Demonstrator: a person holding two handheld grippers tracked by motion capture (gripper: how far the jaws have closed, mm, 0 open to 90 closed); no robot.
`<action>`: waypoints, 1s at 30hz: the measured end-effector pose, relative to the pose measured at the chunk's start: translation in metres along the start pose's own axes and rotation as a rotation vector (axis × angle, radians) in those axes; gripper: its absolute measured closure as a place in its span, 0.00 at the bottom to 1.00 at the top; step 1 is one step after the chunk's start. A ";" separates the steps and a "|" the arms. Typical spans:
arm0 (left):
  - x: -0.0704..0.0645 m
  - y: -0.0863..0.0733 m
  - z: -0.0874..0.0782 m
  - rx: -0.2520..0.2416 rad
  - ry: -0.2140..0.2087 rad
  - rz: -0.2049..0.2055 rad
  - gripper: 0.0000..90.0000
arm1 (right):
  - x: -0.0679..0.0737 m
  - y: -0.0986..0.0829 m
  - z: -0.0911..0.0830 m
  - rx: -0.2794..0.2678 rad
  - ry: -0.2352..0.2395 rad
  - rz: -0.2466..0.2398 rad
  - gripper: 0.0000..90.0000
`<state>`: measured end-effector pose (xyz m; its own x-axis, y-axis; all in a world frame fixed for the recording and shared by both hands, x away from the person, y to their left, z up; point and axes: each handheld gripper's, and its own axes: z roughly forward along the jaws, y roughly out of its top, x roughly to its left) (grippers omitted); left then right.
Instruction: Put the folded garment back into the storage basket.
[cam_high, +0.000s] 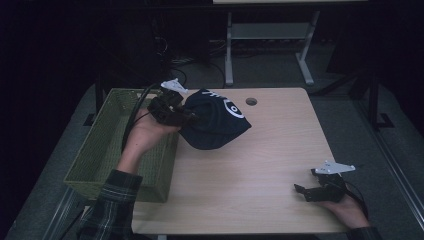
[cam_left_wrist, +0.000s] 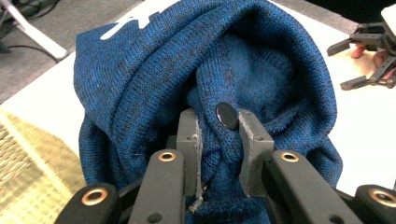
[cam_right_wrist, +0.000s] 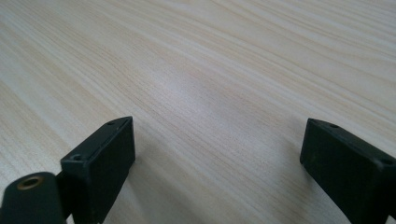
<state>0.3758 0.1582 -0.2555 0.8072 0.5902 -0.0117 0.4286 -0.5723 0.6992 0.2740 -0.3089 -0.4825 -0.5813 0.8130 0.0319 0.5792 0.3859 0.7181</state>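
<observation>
left claw (cam_left_wrist: 217, 135) clamped on blue knit garment (cam_left_wrist: 210, 70), lifted beside green basket (cam_high: 107, 150) | right claw (cam_right_wrist: 215, 158) wide open, holding nothing, low over tabletop (cam_right_wrist: 210, 70)

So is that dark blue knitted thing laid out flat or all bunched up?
Bunched up. The knitted garment sits in a rumpled heap on the table, its folds curling inward where the left hand-held gripper pinches a fold.

Left gripper (cam_high: 192, 118) grips dark beanie (cam_high: 216, 120) beside basket (cam_high: 107, 145).
</observation>
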 end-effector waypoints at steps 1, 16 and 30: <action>0.002 -0.001 -0.003 0.001 0.007 0.001 0.81 | 0.000 0.000 0.000 0.000 0.000 0.000 0.11; 0.031 -0.028 -0.046 -0.044 0.139 -0.086 0.81 | -0.001 0.000 0.000 0.001 -0.006 0.002 0.11; 0.060 -0.072 -0.074 -0.054 0.276 -0.213 0.81 | -0.001 0.000 0.000 0.000 -0.006 0.003 0.11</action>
<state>0.3629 0.2766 -0.2534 0.5591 0.8287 0.0270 0.5475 -0.3934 0.7386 0.2742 -0.3094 -0.4826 -0.5763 0.8167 0.0295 0.5809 0.3840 0.7177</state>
